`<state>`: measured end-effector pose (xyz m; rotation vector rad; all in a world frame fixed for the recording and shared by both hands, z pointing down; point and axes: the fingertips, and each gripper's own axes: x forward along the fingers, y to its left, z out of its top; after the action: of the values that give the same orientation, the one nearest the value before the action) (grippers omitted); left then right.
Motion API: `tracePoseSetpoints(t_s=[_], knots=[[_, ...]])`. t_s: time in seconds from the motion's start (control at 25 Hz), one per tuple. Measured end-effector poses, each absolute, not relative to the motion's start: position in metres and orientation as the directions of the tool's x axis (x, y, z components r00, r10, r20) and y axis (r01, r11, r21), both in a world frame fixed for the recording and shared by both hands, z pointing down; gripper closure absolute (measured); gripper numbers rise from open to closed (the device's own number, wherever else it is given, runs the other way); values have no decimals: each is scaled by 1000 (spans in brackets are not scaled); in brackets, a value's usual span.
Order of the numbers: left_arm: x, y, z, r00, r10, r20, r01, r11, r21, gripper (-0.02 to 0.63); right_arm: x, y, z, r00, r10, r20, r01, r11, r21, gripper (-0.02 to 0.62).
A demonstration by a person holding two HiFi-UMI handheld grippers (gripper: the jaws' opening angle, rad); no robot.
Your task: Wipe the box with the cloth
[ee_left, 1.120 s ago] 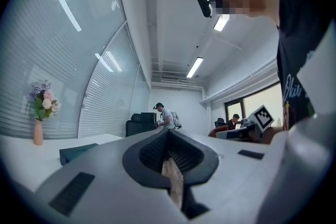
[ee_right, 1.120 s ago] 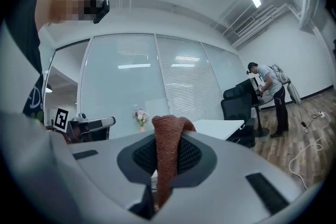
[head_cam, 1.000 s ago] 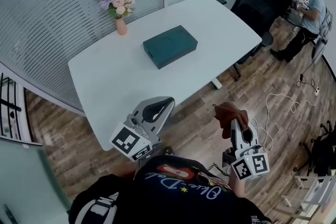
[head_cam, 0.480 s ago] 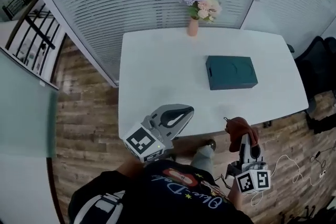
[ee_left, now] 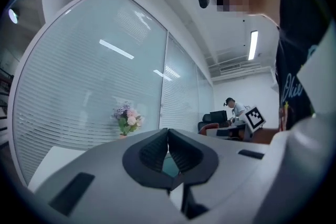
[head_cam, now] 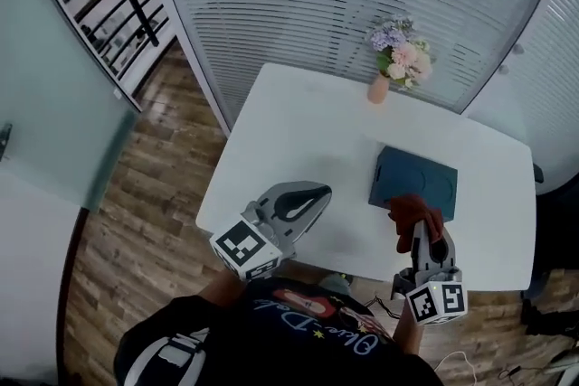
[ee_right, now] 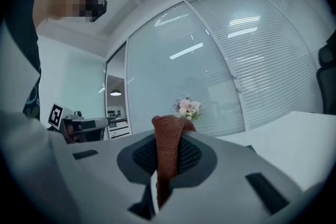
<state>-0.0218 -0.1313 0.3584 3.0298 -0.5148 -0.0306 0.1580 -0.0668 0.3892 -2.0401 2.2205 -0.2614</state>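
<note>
Head view: the table (head_cam: 298,131) now fills mid-frame, and the box (head_cam: 414,181) has gone from upper right to right of centre. The cloth (head_cam: 414,214), apart from it 0.5 s ago, now overlaps its lower edge, carried by the right gripper (head_cam: 421,235). The left gripper (head_cam: 312,197) hangs lower centre.

Left gripper view: the 2 jaws are pressed together, empty.

Right gripper view: the 2 jaws pinch the cloth (ee_right: 168,149) at centre, below the flowers (ee_right: 187,107).
</note>
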Motion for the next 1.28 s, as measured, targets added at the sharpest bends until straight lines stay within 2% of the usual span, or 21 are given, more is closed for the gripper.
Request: tracePoseSetpoints(t_s=[0.36,0.72,0.8,1.0,1.16,1.28], knots=[[12,-143,355,871,-491,23,-492,-868,66,602,200,-156,368,-313,-950,7,-944,311,-106,569],[44,-142,359,798,-602,24,-602,-794,89,603,243,-251,359,-268,-963,30,-939,268,213,569],[48,-140,358,789,-614,16,-613,-785,91,602,234,-269,376,-291,-952,97,-905,307,294,569],[35,-143,360,775,-631,28,-630,-769,108,603,185,-289,451,-372,-848,377,-773,508,380,569],[20,-161,355,768,-640,-4,-633,-760,149,603,151,-279,499,-411,-712,569,-651,666,363,569],[16,-174,350,776,-630,-32,-617,-769,170,603,140,-273,522,-400,-645,651,-612,717,335,569]])
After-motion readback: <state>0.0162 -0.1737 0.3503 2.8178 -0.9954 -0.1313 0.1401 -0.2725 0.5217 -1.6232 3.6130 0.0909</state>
